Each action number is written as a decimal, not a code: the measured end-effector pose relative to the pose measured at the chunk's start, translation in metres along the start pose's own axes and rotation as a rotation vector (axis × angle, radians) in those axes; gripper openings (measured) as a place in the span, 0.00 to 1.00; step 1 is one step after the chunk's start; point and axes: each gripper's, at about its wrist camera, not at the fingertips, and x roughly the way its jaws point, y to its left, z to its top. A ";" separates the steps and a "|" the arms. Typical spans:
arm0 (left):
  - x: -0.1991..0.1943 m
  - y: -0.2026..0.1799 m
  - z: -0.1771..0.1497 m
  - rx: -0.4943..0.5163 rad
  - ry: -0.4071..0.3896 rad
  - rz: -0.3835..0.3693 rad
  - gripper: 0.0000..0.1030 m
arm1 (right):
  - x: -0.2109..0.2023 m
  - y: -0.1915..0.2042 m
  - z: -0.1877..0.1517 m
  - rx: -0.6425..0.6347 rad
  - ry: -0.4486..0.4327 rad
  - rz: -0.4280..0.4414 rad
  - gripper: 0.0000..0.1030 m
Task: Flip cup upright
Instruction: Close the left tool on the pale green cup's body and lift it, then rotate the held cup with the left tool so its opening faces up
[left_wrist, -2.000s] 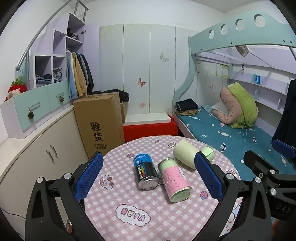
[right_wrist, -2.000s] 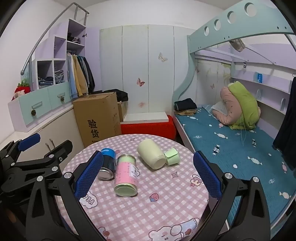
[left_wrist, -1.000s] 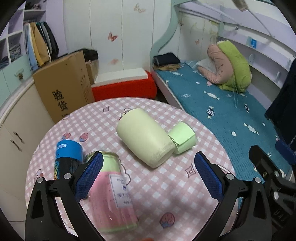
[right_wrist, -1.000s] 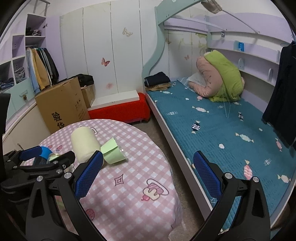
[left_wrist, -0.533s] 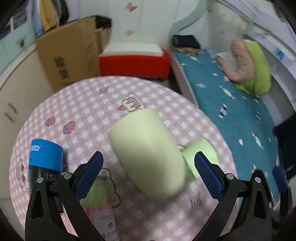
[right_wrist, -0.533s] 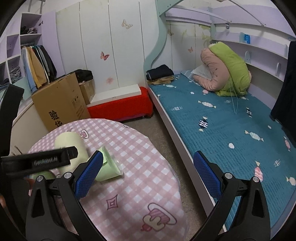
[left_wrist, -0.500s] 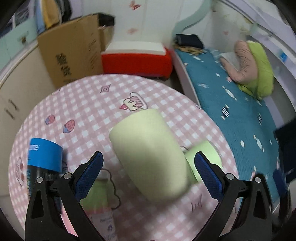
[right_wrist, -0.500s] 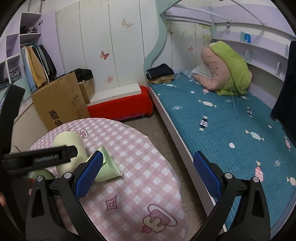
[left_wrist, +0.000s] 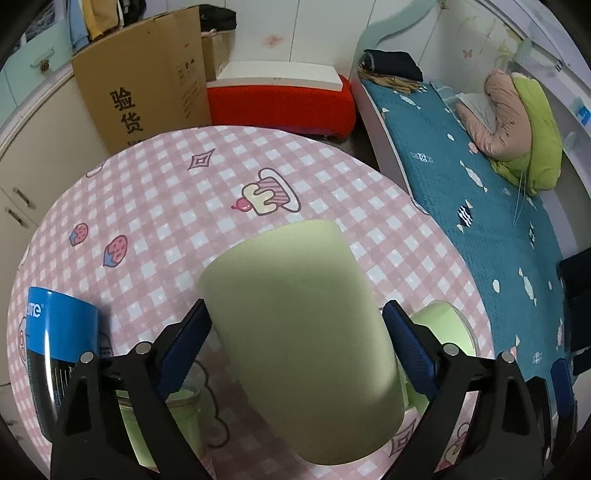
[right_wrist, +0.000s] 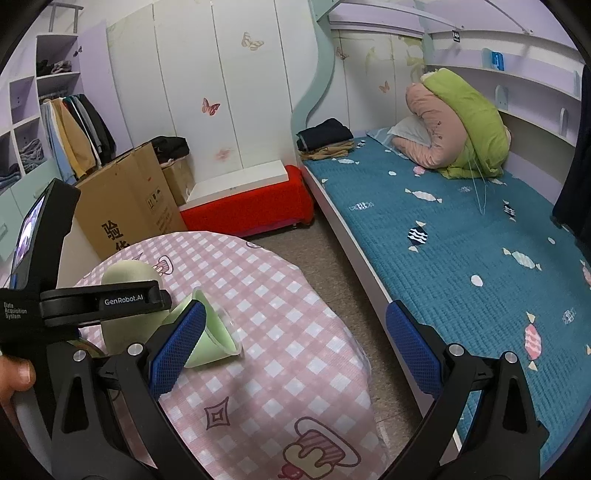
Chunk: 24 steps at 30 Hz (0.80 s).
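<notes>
Left gripper (left_wrist: 295, 328) has closed in on the big pale-green cup (left_wrist: 299, 325) since half a sec ago: then its fingers were spread wide w/ the cup well ahead, now the cup fills the gap, blue pads right at both flanks. Jaws narrower than before, but firm contact not confirmed; they bracket the cup, pinch can't be told for sure.

Cup location: lying on its side on the pink checked table (left_wrist: 177, 192), closed base pointing away from camera, mouth end toward it. Not yet upright.

Adjacent items: small green cup (left_wrist: 447, 325) just beside on the right, also tipped; blue can (left_wrist: 55, 332) to the left; green-topped can (left_wrist: 173, 413) low left under the left finger. Tight quarters.

Right gripper (right_wrist: 295, 343) spread, empty, holding off at table edge; no change of note.

Assessment: approach done, grasp stage in hand. Next likely squeeze, lift, rotate base down. Risk: knocking the small cup when turning.
</notes>
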 end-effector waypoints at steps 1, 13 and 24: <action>-0.001 -0.002 -0.001 0.012 -0.004 0.001 0.86 | -0.001 -0.001 0.000 0.001 -0.001 0.001 0.95; -0.067 0.011 -0.021 0.063 -0.105 -0.120 0.78 | -0.057 0.016 0.003 -0.017 -0.051 -0.010 0.95; -0.152 0.073 -0.091 0.100 -0.138 -0.199 0.78 | -0.152 0.051 -0.033 -0.020 -0.084 -0.004 0.95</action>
